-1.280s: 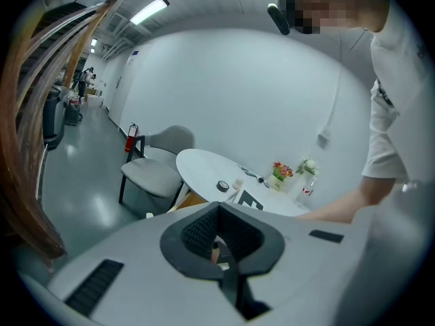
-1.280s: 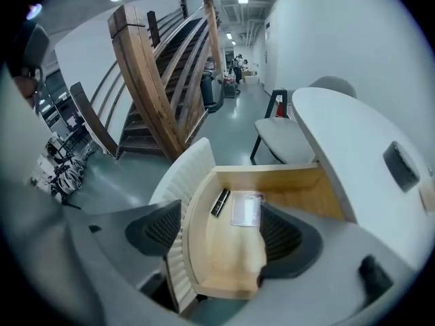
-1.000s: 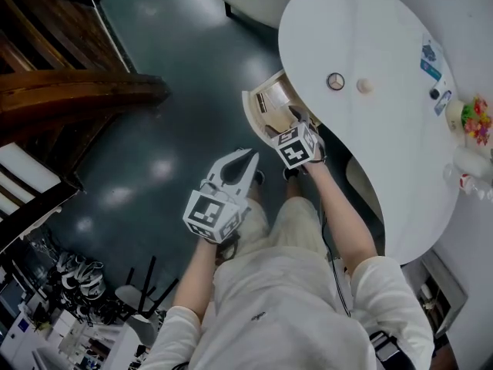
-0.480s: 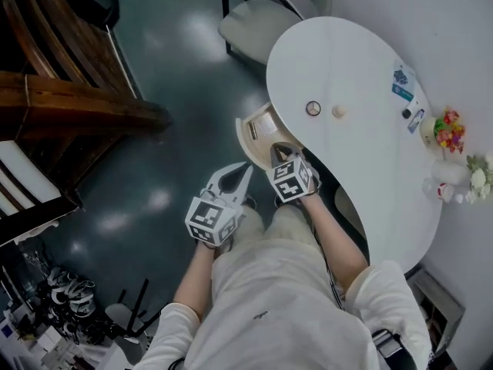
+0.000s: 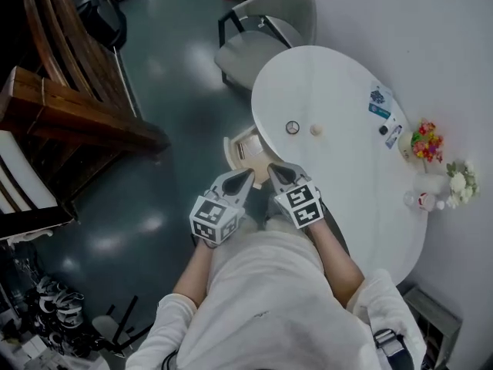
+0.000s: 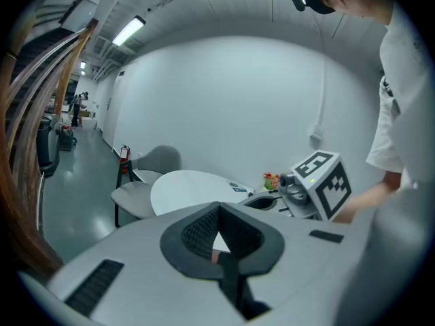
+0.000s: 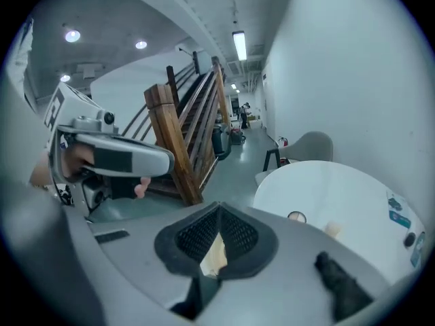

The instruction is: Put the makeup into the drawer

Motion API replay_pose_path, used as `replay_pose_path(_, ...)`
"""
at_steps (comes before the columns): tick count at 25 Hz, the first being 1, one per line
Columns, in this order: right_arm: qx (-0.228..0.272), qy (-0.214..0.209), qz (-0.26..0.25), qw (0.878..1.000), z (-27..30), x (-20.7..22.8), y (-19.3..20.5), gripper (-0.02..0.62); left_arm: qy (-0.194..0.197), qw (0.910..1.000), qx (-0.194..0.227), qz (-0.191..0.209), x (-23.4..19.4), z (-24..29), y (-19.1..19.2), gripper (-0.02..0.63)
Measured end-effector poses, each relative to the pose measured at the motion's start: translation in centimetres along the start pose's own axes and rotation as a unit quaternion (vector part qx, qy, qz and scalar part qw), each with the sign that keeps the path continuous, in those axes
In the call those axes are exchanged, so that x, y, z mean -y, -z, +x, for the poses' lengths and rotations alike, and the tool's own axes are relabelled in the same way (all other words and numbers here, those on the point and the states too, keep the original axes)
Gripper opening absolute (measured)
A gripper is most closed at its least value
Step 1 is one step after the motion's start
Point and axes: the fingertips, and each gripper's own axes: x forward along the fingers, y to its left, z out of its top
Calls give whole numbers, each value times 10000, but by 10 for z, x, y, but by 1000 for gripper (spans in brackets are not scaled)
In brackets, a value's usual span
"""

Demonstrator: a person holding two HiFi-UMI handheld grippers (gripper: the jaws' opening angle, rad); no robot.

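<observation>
Close to my body, my left gripper has its fingers pressed together on nothing, and my right gripper has just closed its fingers, also with nothing between them. Just beyond their tips the drawer stands pulled out from under the worktop; what lies in it is too small to tell. Further on, the makeup I can make out, a round compact and a cream piece beside it, sits on the worktop. I judge the compact flat and slick: a shallow pinch could skid it toward the edge. The cream piece may roll if nudged, and a low reach could bump the open drawer
</observation>
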Motion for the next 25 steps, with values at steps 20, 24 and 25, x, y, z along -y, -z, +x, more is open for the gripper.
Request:
replay_pose_path(20,674,414,470,9958,-98,37,30,12,272,9994,-66,200,64,39,9,8)
replay_pose_path(24,627,419,467,9961,-99,42,35,12,249,9994,-102,225,67,40,11,8)
replay_pose_path(25,614,418,468,9961,-99,44,36,12,236,9994,-114,225,68,40,12,8)
